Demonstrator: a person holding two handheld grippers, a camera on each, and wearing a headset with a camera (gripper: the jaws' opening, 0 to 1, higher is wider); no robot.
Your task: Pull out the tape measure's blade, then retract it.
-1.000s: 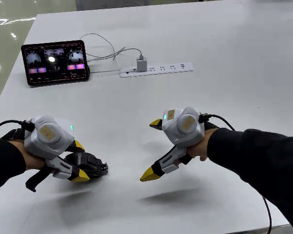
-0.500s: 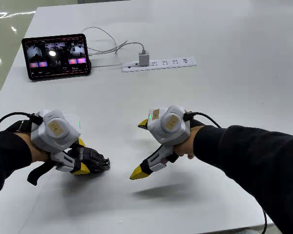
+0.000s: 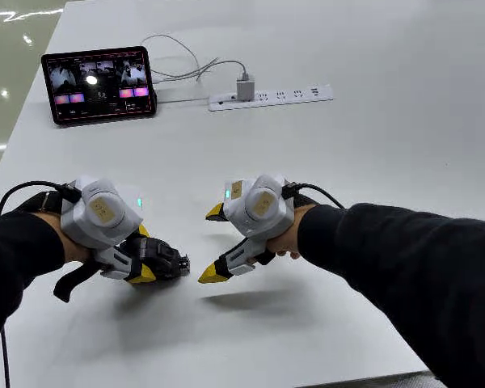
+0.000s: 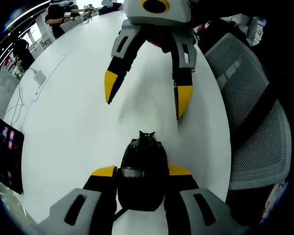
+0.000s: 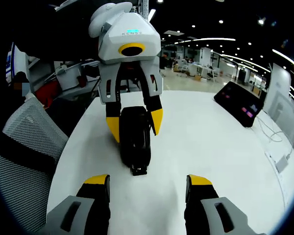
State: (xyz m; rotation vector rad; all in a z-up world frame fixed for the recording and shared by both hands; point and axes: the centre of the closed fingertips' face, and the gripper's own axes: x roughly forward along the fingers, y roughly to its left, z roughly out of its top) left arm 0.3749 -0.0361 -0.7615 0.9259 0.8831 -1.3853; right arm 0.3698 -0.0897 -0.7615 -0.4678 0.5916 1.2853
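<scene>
White workbench (image 3: 364, 153): left gripper (image 3: 143, 254) clasps a black tape measure (image 3: 168, 260) resting there; right gripper (image 3: 212, 244) faces it nearby, jaws spread.

tape measure (image 3: 166, 260) half hidden, tablet screen (image 3: 98, 81) unreadable

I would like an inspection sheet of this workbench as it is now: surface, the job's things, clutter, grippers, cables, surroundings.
Surface: white table, glossy.
Job's things: black tape measure on the table, blade not drawn out, its hook at the case mouth.
Clutter: tablet with lit screen, far left; white power strip with a charger plugged in.
Grippers: left gripper shut on the tape measure; right gripper open, facing the hook end, not touching it.
Cables: white cables between charger and tablet; a black cable at the left gripper.
Surroundings: mesh chair beside the table; greenish floor.
</scene>
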